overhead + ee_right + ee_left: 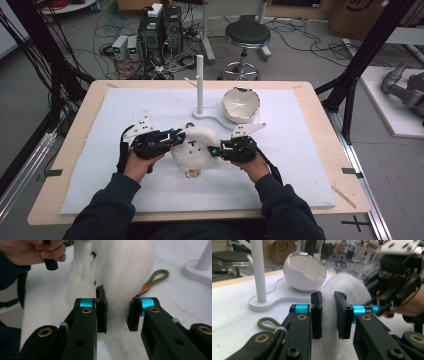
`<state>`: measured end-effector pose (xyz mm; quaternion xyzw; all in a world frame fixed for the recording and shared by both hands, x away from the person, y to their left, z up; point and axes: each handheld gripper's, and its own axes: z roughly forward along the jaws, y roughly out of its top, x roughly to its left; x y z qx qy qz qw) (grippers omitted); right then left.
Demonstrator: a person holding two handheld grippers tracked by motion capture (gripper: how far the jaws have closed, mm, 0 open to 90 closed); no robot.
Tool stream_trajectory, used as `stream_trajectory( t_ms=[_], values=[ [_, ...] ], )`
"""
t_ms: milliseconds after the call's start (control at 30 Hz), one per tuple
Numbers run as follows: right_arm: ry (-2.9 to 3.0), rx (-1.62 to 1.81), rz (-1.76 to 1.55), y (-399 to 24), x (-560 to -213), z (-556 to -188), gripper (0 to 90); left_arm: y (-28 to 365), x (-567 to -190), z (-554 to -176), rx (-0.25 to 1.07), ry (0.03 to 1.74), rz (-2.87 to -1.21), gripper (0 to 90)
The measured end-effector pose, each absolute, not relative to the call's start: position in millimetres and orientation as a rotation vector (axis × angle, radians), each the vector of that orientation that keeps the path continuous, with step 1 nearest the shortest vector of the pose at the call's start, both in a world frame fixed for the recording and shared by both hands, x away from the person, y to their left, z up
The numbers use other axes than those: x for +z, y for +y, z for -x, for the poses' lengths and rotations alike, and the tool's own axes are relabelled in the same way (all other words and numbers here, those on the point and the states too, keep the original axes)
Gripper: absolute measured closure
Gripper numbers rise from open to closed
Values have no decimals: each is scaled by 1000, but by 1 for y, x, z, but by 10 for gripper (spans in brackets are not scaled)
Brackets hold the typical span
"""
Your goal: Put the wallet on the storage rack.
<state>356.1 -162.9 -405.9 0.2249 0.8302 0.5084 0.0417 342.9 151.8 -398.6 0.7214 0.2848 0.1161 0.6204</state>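
A white plush (195, 146) lies on the foam mat (300, 165), just in front of the white stand (200, 82) and its egg-shaped bowl (241, 104). The left gripper (172, 138) has its jaws pinching the plush's fur on the side away from the bowl, and the right gripper (216, 149) pinches the side nearer the bowl; in both gripper views white pile fills the narrow gap between the jaws. An olive loop (156, 277) with an orange end trails from the plush toward the stand, and small rings (192, 173) lie at the plush's near edge. The plush looks light and very soft, so it will likely sag and deform instead of holding shape, and a hold on fur alone may slip. A deeper bite into the stuffed body, or a hold on the loop, would probably be surer. The bowl, with its jagged rim, looks brittle and is best kept clear of.
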Motion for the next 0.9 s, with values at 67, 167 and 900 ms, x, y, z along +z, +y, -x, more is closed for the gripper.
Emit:
stream_trajectory(
  t_ms=[67, 167, 900],
  values=[
    [2526, 1583, -672, -168, -403, -356, 782, 152, -400, -344, 277, 679, -1675, 633],
    [2507, 1609, -664, -173, -399, -354, 783, 154, -404, -348, 269, 722, -1706, 437],
    [2468, 1816, -768, -185, -403, -363, 715, 147, -410, -345, 143, 639, -1683, 720]
  ],
)
